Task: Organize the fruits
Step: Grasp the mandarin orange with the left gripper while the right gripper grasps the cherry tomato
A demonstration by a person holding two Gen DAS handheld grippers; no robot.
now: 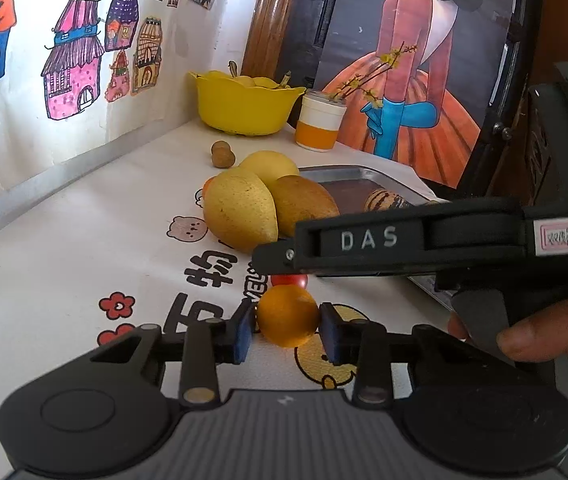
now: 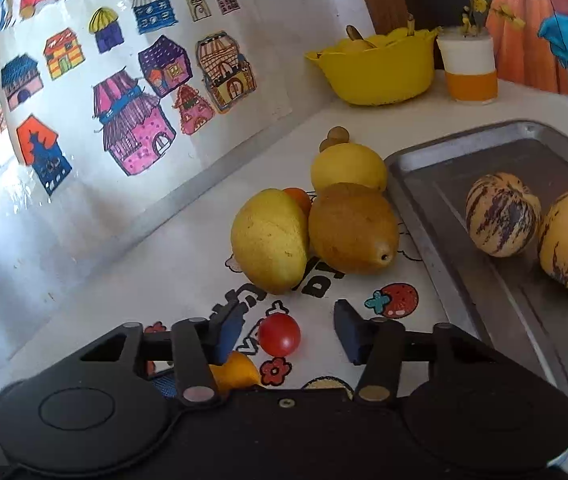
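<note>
While the left wrist view looks along its own fingers, these lines hold:
Left gripper: narrowed onto a small orange fruit; both blue pads press its sides, on the printed tablecloth.
Right gripper body: black, crosses this view from the right just above the orange fruit; a person's hand grips its handle.
Hidden, left view: a cherry tomato shows only as a red sliver under that body; the metal tray is mostly covered, with one striped melon peeking out.
Count, left view: two yellow mangoes, one brown mango, two small brown round fruits, one yellow bowl holding yellow fruit I cannot count, one white-and-orange cup.

Right wrist view:
Right gripper: partly open, its fingers straddle the cherry tomato; a gap shows on each side, so neither pad touches it.
Hidden, right view: the orange fruit is half covered by the left finger; another orange fruit shows only partly behind the mangoes.
Count, right view: two striped melons lying in the tray, touching; the tray's right end is cut off by the frame.
Mangoes, right view: three, clustered just left of the tray.
</note>
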